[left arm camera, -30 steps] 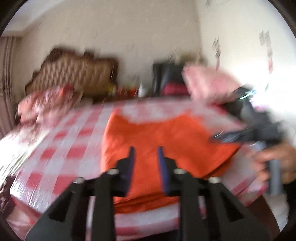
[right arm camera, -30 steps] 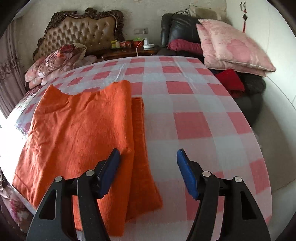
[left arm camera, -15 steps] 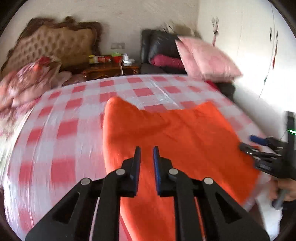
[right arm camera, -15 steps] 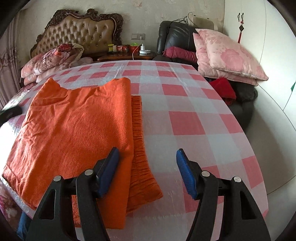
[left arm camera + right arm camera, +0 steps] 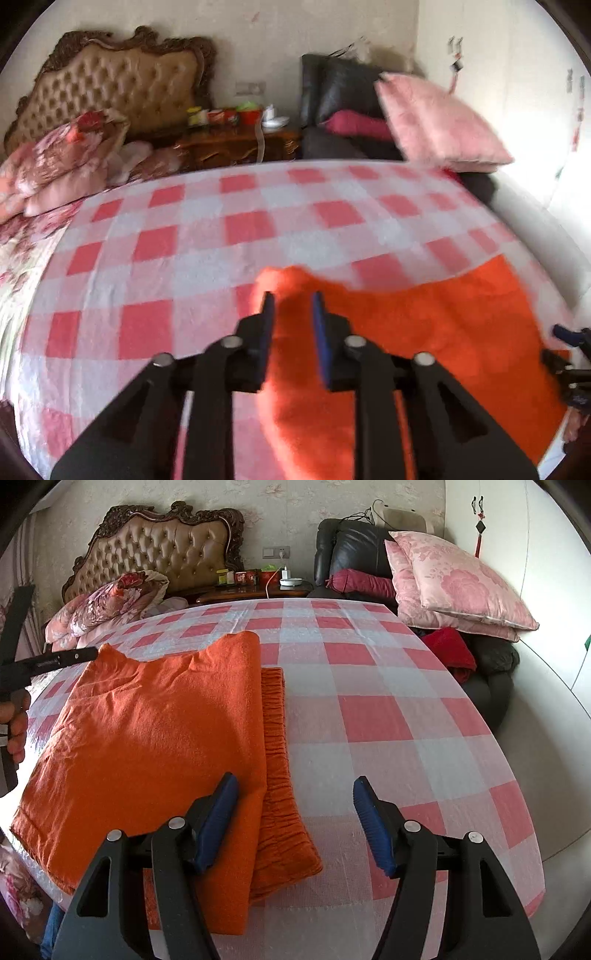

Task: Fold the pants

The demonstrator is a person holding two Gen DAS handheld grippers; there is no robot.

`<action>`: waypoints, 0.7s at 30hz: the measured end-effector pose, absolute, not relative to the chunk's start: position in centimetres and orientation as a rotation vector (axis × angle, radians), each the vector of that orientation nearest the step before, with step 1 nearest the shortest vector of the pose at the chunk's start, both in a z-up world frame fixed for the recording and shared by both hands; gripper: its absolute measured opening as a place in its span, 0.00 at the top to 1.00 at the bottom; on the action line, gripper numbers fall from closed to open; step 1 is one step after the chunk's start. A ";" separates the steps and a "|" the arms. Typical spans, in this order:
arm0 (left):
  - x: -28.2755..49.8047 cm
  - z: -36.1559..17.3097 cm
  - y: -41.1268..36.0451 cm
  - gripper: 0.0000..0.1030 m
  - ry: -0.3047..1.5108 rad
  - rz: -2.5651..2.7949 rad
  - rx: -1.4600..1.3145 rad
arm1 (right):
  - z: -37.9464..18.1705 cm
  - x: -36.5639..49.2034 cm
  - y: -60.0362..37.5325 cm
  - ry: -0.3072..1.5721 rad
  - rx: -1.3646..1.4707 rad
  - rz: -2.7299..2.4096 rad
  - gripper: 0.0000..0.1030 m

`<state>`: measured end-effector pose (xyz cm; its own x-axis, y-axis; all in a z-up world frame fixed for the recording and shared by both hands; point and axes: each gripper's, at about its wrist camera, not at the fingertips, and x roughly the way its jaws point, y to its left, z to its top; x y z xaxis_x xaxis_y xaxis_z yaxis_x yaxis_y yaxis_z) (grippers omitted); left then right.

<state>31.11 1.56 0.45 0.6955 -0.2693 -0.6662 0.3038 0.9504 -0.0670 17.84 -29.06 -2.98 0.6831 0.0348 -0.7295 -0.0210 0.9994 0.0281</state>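
Reaching for another fold: pants (image 5: 155, 738) lie folded at the checked table's (image 5: 388, 716) 9 o'clock side; left gripper (image 5: 292, 314) narrowly parted over a corner, right gripper (image 5: 291, 823) wide open, empty, both needing a grasp.

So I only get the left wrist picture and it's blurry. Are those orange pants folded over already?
Observer: Yes. The right wrist view shows the orange pants doubled over on the checked cloth. The gathered waistband sticks out along the right edge of the top layer.
Visitor: And the other tool, at the edge of my picture?
Observer: That is the right gripper. Its fingers are wide apart and hold nothing, above the near right edge of the pants.
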 end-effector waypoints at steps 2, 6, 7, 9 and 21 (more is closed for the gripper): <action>31.3 0.0 -0.4 0.76 0.759 -0.380 0.122 | -2.9 17.8 -28.8 0.817 0.005 0.023 0.39; 34.5 -1.8 -1.1 0.74 0.839 -0.296 0.167 | -2.9 17.8 -28.6 0.818 -0.006 0.016 0.39; 34.7 -1.5 -1.0 0.74 0.818 -0.266 0.170 | -2.9 17.8 -28.5 0.819 -0.009 0.015 0.39; 33.7 0.5 -1.1 0.64 0.739 -0.244 0.142 | -2.9 17.9 -28.6 0.819 -0.012 0.016 0.39; 17.6 -3.0 -5.2 0.37 0.822 -0.300 0.181 | -3.0 17.9 -28.6 0.813 -0.010 0.006 0.38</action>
<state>17.63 -5.23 -3.03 0.6423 -0.1919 -0.7421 0.3308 0.9427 0.0426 17.85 -28.59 -2.98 0.6871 0.0012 -0.7266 -0.0087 0.9999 -0.0065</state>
